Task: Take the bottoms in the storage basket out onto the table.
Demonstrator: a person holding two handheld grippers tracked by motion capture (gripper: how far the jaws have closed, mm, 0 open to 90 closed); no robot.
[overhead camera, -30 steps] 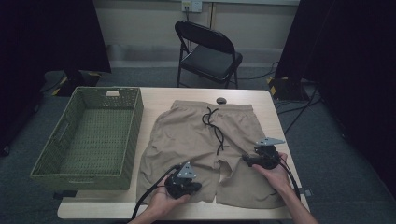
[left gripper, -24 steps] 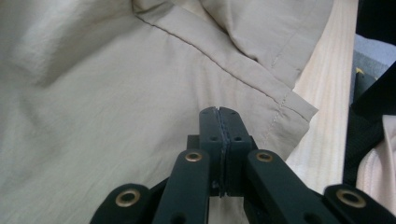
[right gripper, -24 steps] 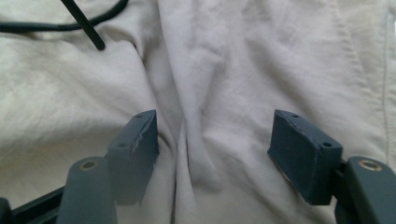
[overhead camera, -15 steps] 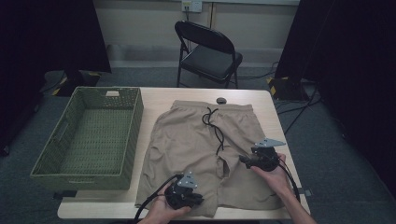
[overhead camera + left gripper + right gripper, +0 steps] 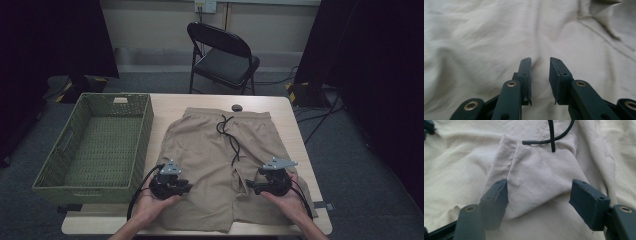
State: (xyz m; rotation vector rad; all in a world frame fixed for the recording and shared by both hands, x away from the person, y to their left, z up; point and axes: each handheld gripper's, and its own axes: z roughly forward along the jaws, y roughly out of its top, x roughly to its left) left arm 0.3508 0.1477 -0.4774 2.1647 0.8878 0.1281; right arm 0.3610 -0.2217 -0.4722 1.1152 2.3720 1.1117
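Beige shorts (image 5: 210, 150) with a black drawstring (image 5: 227, 132) lie spread flat on the table. My left gripper (image 5: 186, 188) rests over the left leg near the front, pointing right. In the left gripper view its jaws (image 5: 540, 61) stand a little apart and have just been opening, with nothing between them and only bare cloth (image 5: 486, 37) beyond. My right gripper (image 5: 250, 184) is over the right leg, pointing left. Its jaws (image 5: 539, 187) are wide open around a raised fold of fabric (image 5: 536, 170) without pressing it. The drawstring's end (image 5: 549, 140) lies just past that fold.
A green woven basket (image 5: 146, 125) stands on the table's left side, beside the shorts. A small dark round object (image 5: 236, 107) sits at the far edge above the waistband. A black folding chair (image 5: 225, 55) stands behind the table (image 5: 165, 102).
My left gripper has moved left and away from the front edge, and its jaws have parted. The right gripper has come a little nearer and leftward. The left leg now lies flatter.
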